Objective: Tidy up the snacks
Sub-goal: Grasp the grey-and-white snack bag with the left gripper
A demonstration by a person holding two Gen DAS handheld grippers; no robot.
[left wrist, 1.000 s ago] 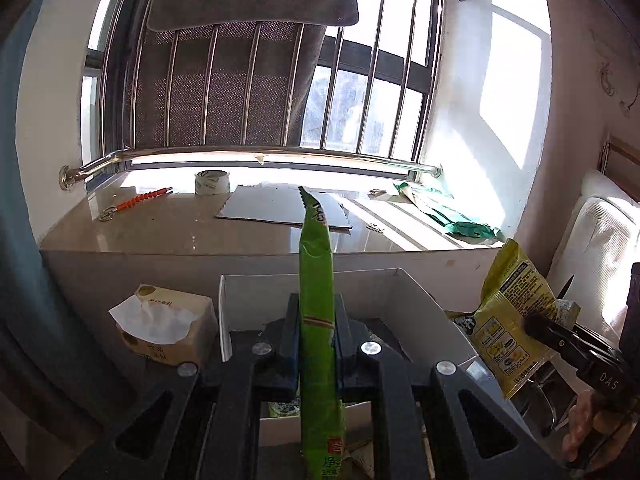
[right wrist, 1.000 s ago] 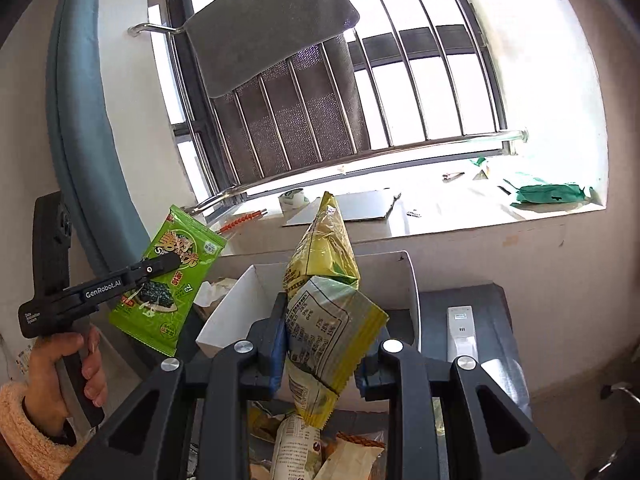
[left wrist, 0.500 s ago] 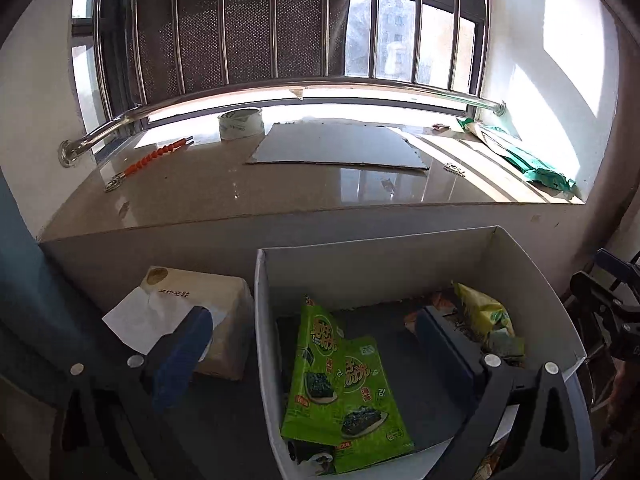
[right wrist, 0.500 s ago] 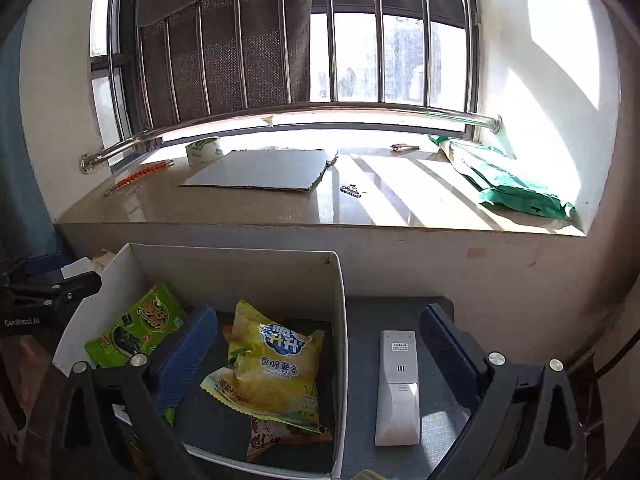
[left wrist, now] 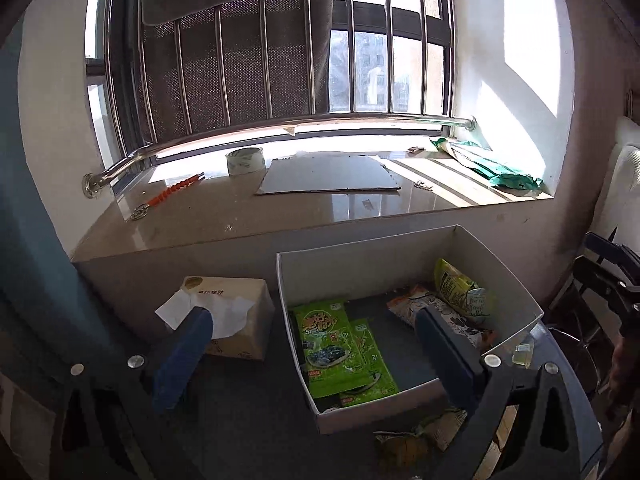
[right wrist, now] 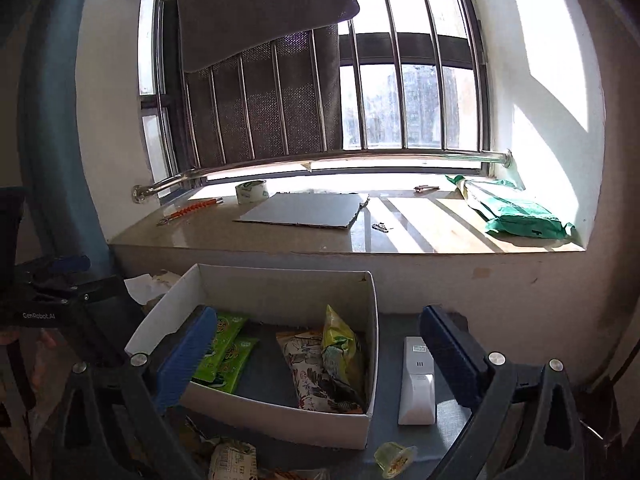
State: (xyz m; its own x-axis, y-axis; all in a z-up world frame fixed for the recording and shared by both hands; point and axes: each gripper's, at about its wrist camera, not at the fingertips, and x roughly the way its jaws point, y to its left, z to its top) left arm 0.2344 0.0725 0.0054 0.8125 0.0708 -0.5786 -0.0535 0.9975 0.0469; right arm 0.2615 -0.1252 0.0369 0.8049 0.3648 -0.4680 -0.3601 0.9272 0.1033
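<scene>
Green seaweed packs (left wrist: 340, 354) flat, box (left wrist: 404, 252) left; yellow bag (right wrist: 340, 344), possibly chips, right.

Barred window (left wrist: 360, 60), sunlit stone sill (left wrist: 280, 212), white wall (right wrist: 540, 80)

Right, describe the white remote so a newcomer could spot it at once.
Find the white box of snacks on the dark table below the windowsill. Just outside the box's right wall lies the white remote, flat on the table, long and narrow. Unlike the crinkly, colourful packets inside the box, it is hard, plain white plastic and sits alone outside the box.
</scene>
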